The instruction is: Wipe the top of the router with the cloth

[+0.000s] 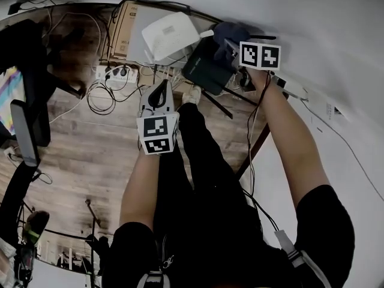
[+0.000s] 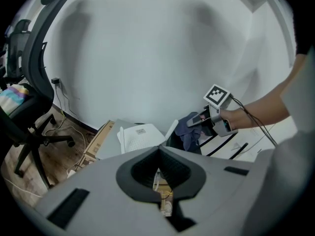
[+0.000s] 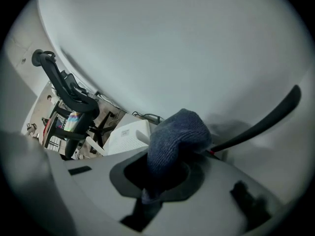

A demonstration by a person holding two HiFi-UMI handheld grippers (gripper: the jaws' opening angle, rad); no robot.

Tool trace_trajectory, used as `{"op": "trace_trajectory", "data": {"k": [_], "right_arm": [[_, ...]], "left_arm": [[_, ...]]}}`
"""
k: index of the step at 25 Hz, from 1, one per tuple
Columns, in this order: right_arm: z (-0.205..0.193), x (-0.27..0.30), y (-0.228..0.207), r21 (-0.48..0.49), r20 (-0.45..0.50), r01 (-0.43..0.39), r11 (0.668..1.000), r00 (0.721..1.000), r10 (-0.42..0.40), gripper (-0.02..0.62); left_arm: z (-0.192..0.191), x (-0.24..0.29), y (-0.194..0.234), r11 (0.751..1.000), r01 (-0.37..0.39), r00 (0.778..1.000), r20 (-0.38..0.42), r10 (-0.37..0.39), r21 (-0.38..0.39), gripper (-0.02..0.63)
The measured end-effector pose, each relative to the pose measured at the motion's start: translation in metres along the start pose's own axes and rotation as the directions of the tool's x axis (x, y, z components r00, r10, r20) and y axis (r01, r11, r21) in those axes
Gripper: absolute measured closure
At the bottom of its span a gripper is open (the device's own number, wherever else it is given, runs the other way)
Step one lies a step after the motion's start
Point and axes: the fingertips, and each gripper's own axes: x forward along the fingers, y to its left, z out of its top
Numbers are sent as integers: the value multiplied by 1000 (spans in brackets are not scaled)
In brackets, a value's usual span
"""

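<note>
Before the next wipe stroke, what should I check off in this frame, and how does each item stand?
1. Dark blue knitted cloth clamped in the right gripper: ok.
2. Cloth positioned over the black router with antennas: ok, going by the head view.
3. Cloth pressing on the router's top: cannot tell.
4. Left gripper empty, jaws together, clear of the black router: ok.
5. Black antenna out of the stroke's path: cannot tell; it runs close to the cloth.
6. White flat router alongside, not touched: ok.
</note>
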Motion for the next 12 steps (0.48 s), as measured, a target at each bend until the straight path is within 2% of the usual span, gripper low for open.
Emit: {"op": "trace_trajectory", "data": {"k": [12], "right_arm": [[-9, 47, -42, 74, -103, 128, 989, 987, -120, 548]], "left_arm": [[-9, 7, 9, 999, -18, 999, -31, 19, 29, 595]]}}
